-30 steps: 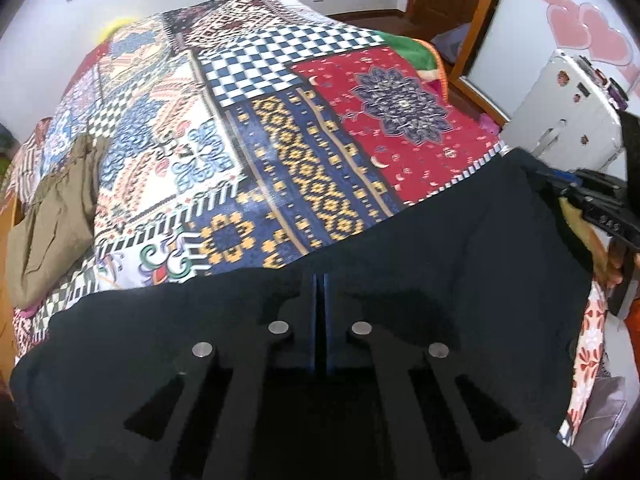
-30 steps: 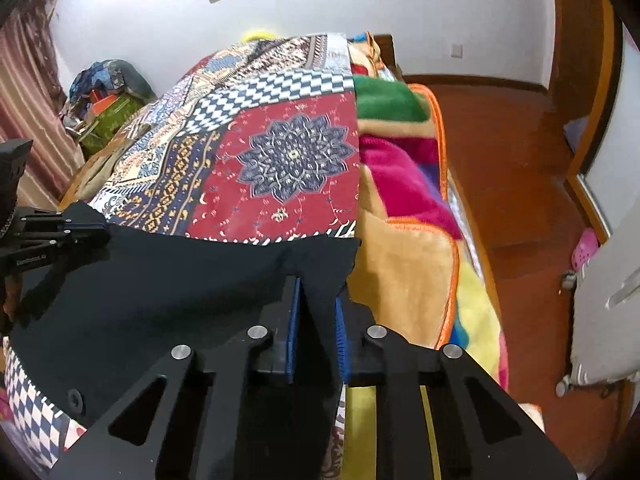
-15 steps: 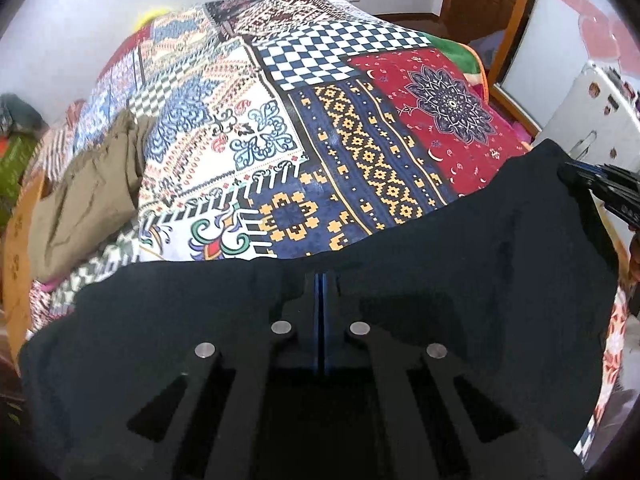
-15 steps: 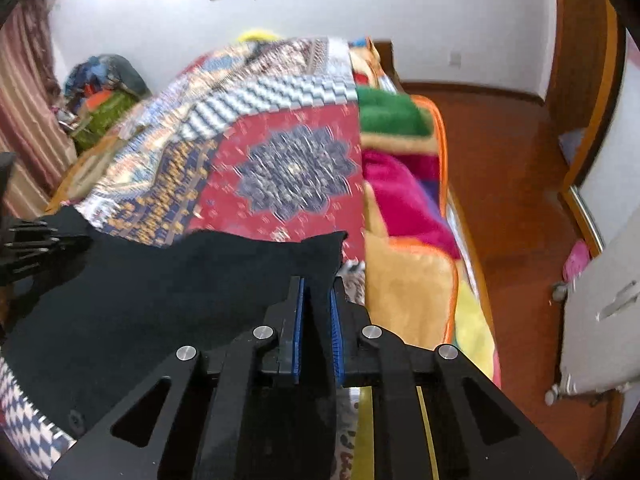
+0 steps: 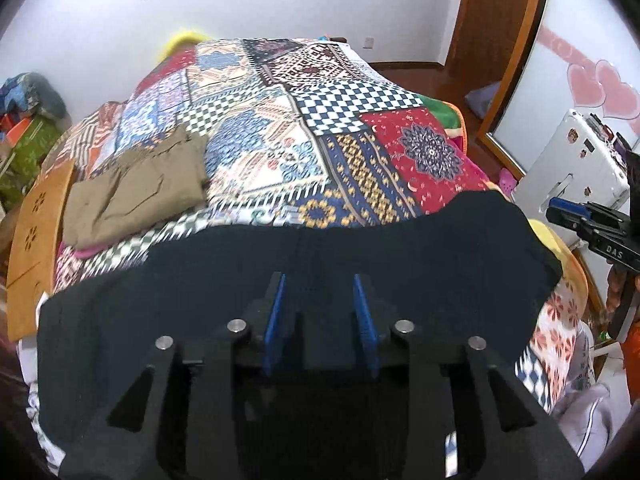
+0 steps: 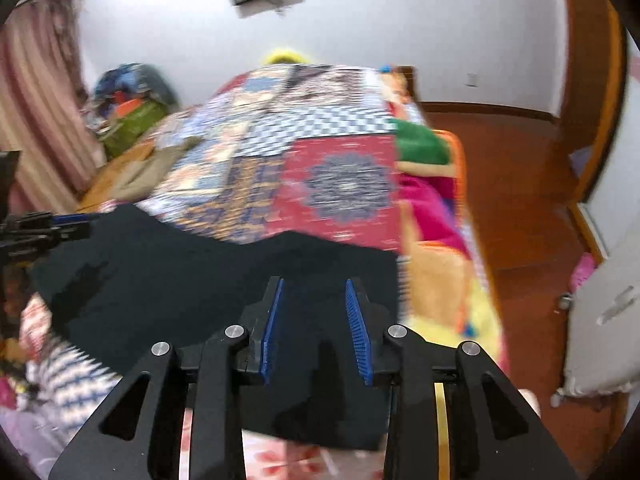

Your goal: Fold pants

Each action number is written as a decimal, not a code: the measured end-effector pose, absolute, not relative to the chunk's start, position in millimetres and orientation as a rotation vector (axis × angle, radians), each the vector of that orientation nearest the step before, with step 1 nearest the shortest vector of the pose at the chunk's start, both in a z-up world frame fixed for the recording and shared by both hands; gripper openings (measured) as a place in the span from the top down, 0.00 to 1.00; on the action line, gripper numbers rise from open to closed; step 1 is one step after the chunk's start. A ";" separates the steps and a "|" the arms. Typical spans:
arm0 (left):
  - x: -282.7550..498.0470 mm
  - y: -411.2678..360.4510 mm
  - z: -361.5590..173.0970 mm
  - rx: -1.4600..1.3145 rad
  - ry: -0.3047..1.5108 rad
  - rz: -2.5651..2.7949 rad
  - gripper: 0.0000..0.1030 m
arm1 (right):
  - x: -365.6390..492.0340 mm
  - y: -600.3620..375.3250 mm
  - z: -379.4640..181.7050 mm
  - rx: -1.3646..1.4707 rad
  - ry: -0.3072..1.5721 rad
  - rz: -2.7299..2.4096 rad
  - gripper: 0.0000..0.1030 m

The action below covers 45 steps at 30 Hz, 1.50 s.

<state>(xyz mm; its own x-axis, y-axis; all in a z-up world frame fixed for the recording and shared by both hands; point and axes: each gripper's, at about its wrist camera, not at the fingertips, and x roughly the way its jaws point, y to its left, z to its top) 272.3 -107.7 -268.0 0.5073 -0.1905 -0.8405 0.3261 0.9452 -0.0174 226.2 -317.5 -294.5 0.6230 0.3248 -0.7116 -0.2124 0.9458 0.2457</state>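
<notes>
Starting left, our left gripper [image 5: 322, 312] hangs with jaws apart over the black pants [image 5: 420, 276], spread along the bed's [image 5: 280, 152] near edge; our right gripper [image 6: 314, 320] is likewise unclenched. We should regrip an outer edge and fold evenly.

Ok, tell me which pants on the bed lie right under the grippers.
The black pants, spread across the bed's near edge under both open hand-held grippers, left and right. The khaki pants lie folded farther off, at the left.
</notes>
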 end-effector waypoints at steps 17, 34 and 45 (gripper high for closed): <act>181.8 46.0 -291.4 -0.033 0.996 -0.046 0.34 | 197.0 -143.9 -285.8 -0.018 0.851 0.662 0.61; 145.5 85.3 -322.1 -0.134 1.033 -0.067 0.34 | 180.1 -96.7 -292.1 -0.127 0.937 0.752 0.60; 143.2 63.4 -330.0 -0.033 1.037 -0.078 0.23 | 183.9 -69.6 -307.3 -0.219 0.962 0.790 0.59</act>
<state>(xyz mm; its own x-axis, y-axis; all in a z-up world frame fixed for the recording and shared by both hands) 143.2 63.4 -330.0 0.5059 -0.0803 -0.8588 0.0489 0.9967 -0.0644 183.9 -69.6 -307.3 0.3234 0.5037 -0.8011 -0.6878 0.7065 0.1665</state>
